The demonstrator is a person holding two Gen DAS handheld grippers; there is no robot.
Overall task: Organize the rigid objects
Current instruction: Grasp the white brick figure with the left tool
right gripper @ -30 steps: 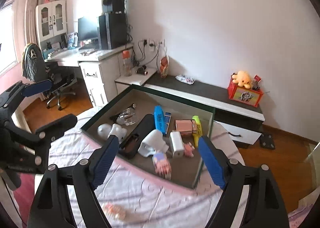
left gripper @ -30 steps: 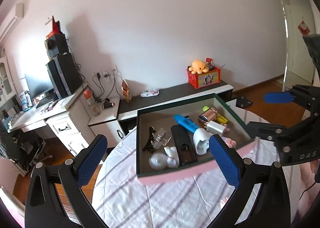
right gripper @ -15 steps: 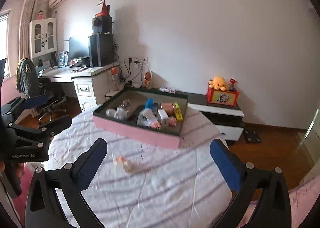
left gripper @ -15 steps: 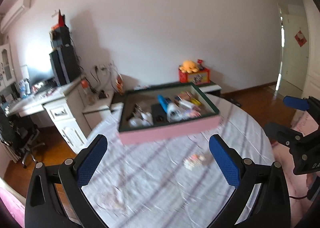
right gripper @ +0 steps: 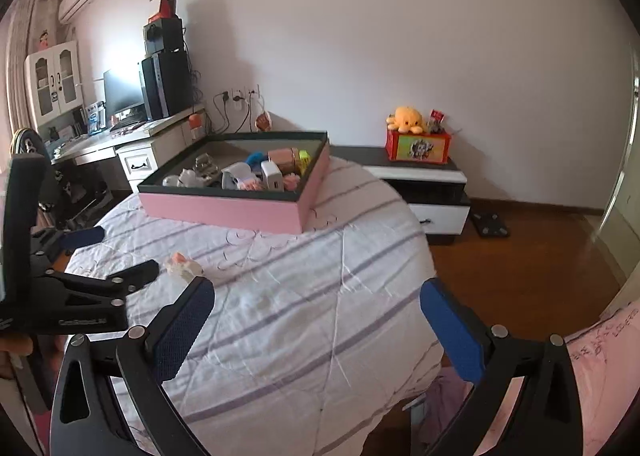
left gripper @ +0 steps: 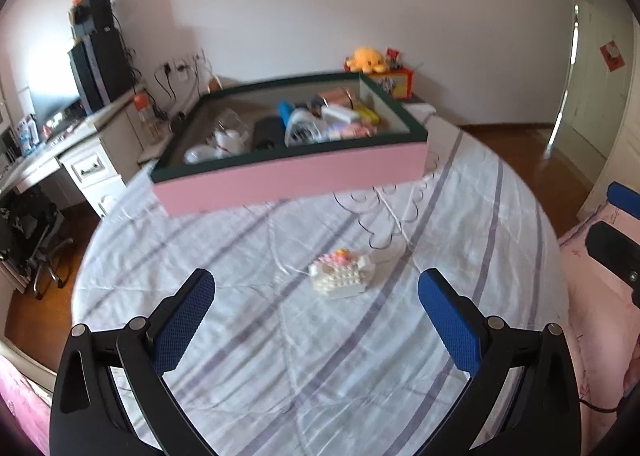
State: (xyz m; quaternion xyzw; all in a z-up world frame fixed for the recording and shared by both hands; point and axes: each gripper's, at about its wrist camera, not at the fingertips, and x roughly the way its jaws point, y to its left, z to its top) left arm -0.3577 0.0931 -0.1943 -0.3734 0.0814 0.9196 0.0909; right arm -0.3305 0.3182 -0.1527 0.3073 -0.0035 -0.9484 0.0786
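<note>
Jaws wide apart on both grippers, nothing btwn either pair; the right gripper's (right gripper: pixel 316 330) have just been opening out to full spread, w/ only bedcover showing in the gap. Task's thing, a small white brick toy (left gripper: pixel 342 273) w/ pink bits on top, lies loose on the striped cover (left gripper: pixel 280 356), on the near side of the pink box (left gripper: pixel 288 180) and well apart from it. Seen from the left gripper (left gripper: pixel 316 322), the toy sits just ahead of the tips and a shade toward the right finger (left gripper: pixel 450 326), so almost inside the line of the gap. Its long axis looks to run roughly across the gap, side to side, though blur makes that a guess. In the right wrist view the same toy (right gripper: pixel 182 264) lies off past the left finger, outside the jaws, w/ the left gripper's (right gripper: pixel 116 256) black finger right beside it. Left hand is judged the nearer one; a short reach fwd and down should bracket it. Box, already holding a jumble of small items, sits toward the far edge of the cover.
</note>
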